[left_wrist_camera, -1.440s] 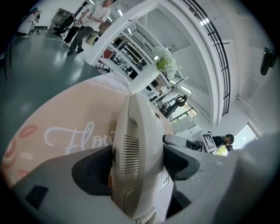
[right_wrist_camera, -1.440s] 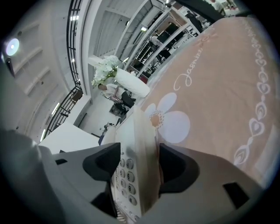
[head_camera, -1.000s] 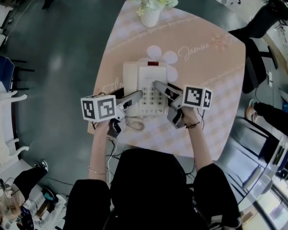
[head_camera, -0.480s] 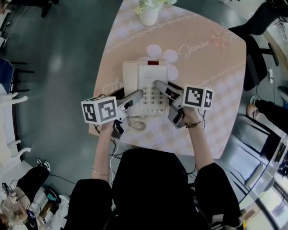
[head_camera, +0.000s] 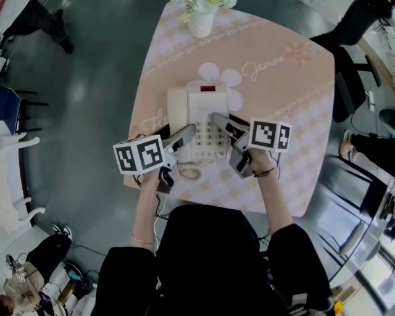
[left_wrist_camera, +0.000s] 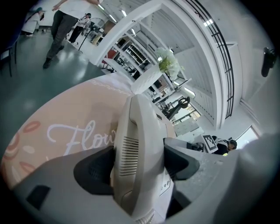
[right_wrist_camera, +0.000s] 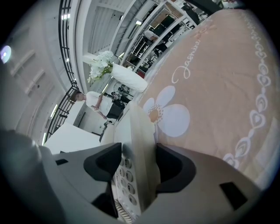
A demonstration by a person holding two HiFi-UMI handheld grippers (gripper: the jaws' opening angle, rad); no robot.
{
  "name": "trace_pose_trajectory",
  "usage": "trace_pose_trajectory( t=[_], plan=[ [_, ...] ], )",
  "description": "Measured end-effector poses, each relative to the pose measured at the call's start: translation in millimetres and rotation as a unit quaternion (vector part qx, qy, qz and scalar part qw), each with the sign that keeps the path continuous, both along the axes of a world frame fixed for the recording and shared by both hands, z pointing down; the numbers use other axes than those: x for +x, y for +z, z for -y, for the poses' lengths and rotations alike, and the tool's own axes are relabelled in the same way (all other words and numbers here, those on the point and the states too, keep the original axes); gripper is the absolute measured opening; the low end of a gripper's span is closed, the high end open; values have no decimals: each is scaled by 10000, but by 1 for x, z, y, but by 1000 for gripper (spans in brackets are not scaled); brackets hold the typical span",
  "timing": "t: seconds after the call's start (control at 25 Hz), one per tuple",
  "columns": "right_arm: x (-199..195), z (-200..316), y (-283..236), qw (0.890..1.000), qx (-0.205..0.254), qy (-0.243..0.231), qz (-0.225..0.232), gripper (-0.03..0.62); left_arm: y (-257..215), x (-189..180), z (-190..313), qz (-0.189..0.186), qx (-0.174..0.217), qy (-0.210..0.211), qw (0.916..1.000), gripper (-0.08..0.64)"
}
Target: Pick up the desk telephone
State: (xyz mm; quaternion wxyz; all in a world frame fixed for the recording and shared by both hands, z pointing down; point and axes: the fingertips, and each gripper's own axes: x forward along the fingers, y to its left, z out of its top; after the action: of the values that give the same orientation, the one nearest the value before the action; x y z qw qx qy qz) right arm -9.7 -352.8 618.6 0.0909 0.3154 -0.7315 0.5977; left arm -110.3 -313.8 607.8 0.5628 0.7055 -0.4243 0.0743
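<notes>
A cream desk telephone (head_camera: 200,120) with a keypad and a red light sits mid-table in the head view, its handset on the left cradle. My left gripper (head_camera: 188,131) is shut on the phone's left side, the handset edge (left_wrist_camera: 133,148) squeezed between both dark pads. My right gripper (head_camera: 217,117) is shut on the phone's right side, with the keypad edge (right_wrist_camera: 138,164) pinched between its jaws. The coiled cord (head_camera: 185,170) lies at the phone's near edge. Whether the phone is off the table cannot be told.
The peach table (head_camera: 290,105) has flower print and script lettering. A white vase with flowers (head_camera: 202,18) stands at its far edge. People's legs (head_camera: 43,21) show on the dark floor at upper left, and chairs (head_camera: 349,74) stand to the right.
Both grippers keep their hold on the phone's sides. The left marker cube has drifted slightly down and right; the phone stays nearly in place.
</notes>
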Motion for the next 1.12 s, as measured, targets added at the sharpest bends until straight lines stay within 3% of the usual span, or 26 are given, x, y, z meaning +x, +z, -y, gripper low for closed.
trace_pose_trajectory(
  t=[0.32, 1.12],
  plan=[
    [2, -2, -13, 9999, 58, 39, 79, 236, -14, 2, -4, 120, 68, -42, 9999, 342],
    [19, -33, -114, 9970, 752, 196, -2, 229, -108, 15, -40, 40, 432, -279, 9987, 337]
  ],
)
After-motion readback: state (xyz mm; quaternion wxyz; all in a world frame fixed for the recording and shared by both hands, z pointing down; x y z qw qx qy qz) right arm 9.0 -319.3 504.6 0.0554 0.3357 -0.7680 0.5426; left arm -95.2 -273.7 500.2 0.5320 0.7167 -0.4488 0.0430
